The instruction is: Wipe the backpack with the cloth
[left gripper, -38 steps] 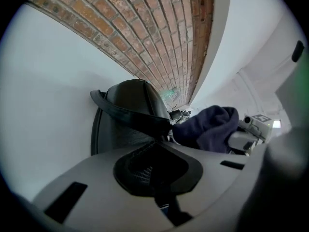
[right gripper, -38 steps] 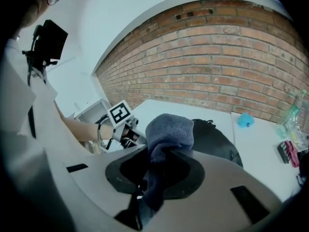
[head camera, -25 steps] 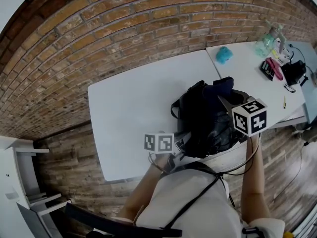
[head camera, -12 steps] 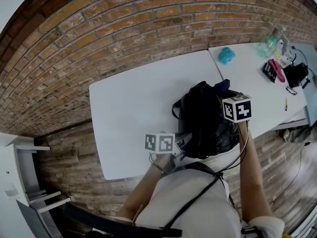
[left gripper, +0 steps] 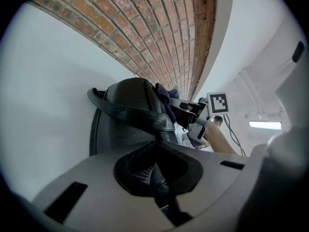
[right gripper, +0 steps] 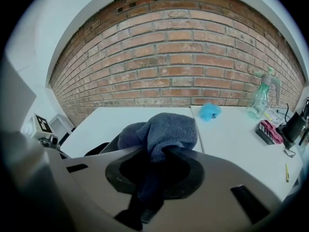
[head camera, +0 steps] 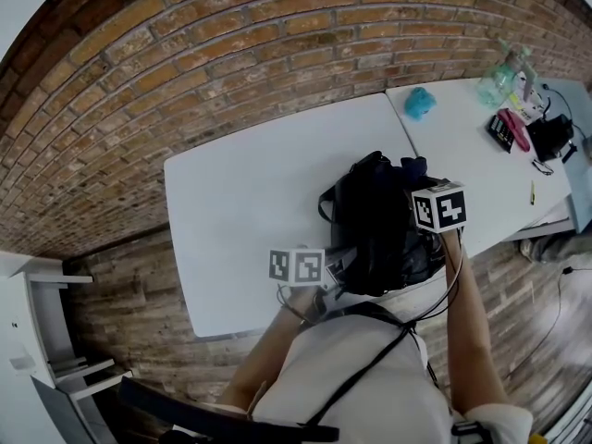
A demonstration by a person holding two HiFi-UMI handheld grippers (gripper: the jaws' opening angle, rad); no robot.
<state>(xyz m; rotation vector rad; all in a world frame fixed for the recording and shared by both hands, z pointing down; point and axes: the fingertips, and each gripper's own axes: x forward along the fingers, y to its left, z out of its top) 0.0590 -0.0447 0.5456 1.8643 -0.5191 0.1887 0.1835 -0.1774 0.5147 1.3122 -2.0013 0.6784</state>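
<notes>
- Two white tables (head camera: 231, 211) stand edge to edge below a brick wall (head camera: 231, 54). The black backpack (head camera: 375, 220) sits at the 4 o'clock corner of the left-hand one, close to the person's chest.
- Soft and slumped, the backpack shows a strap arched over its top in the left gripper view. It will likely cave or slide under a wipe unless it is braced.
- At the bag's 8 o'clock, the left gripper (head camera: 335, 265) is clenched on a fold of the bag's black fabric, which looks like the anchor the wipe needs.
- At the bag's 2 o'clock, the right gripper (head camera: 418, 181) is clamped on the blue-grey cloth (right gripper: 166, 129). The cloth bunches out over the jaw tips, above the bag's upper edge. Whether it touches the bag I cannot tell.
- To wipe well, press the bunched cloth, not the hard jaw tips, onto the fabric. Stroke toward 8 o'clock, into the anchoring grip, so the bag is pushed onto its hold and not off the table edge. Use overlapping passes and skirt the strap, which could snag the cloth.
- A turquoise lump (head camera: 419, 102) and a spray bottle (head camera: 501, 74) sit toward 1 o'clock on the right-hand table, well apart from the work.
</notes>
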